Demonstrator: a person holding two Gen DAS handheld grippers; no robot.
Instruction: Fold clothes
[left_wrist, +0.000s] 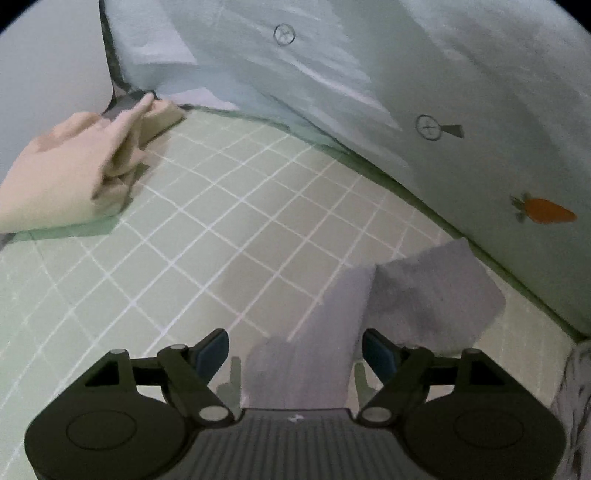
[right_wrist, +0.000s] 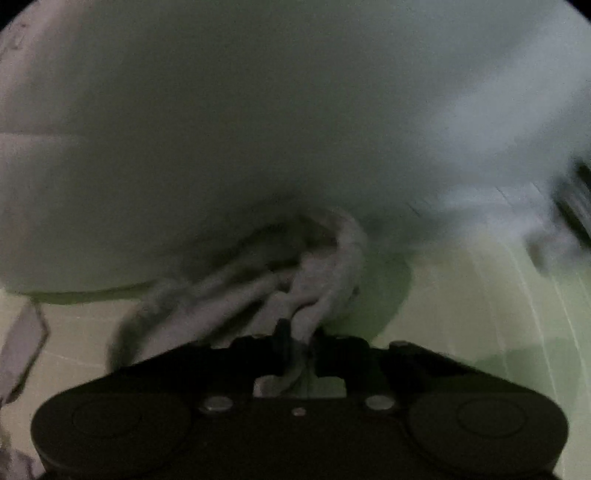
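Note:
A pale blue shirt (left_wrist: 369, 74) with round buttons and an orange carrot patch (left_wrist: 546, 210) hangs raised across the top and right of the left wrist view. A grey-lilac flap of cloth (left_wrist: 424, 295) lies on the mat and runs down between the fingers of my left gripper (left_wrist: 295, 350), which stands wide open. In the blurred right wrist view my right gripper (right_wrist: 299, 332) is shut on a bunched grey-white fold of the shirt (right_wrist: 314, 280). The rest of that garment fills the view above it.
A green cutting mat (left_wrist: 221, 240) with a white grid covers the table. A person's hand (left_wrist: 66, 173) at the left holds a dark object (left_wrist: 125, 101) at the shirt's far corner. A patterned cloth (left_wrist: 576, 406) shows at the right edge.

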